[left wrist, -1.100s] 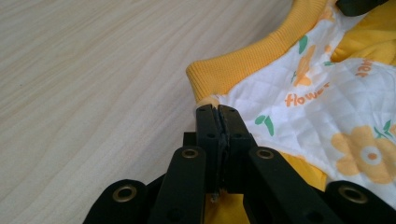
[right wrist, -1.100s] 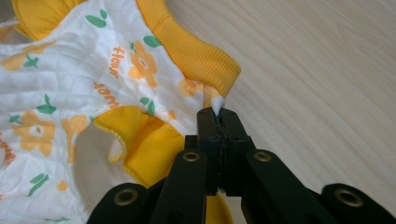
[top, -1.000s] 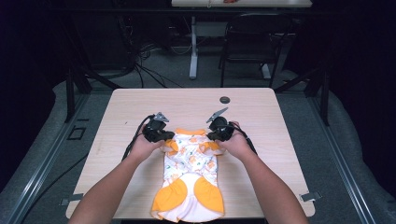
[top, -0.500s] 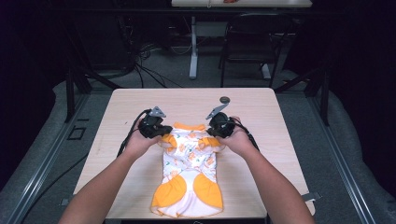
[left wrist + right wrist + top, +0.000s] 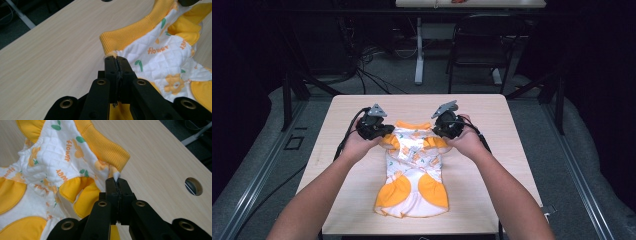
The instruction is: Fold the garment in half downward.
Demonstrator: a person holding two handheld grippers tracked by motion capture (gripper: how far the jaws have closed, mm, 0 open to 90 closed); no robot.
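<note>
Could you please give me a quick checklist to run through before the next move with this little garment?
1. Left gripper pinching the garment at its shoulder: ok, jaws shut on fabric.
2. Right gripper pinching the other shoulder: ok, a white tip of cloth shows between the jaws.
3. Yellow ribbed collar spread between the two grips: ok.
4. Lower hem resting on the table: ok.
5. Both layers of cloth caught in each grip: cannot tell.
6. Table hole apart from the cloth: ok.

a light wood table (image 5: 362, 107) stands on a grey floor (image 5: 257, 165); a black chair (image 5: 474, 55) waits behind in the dark.
</note>
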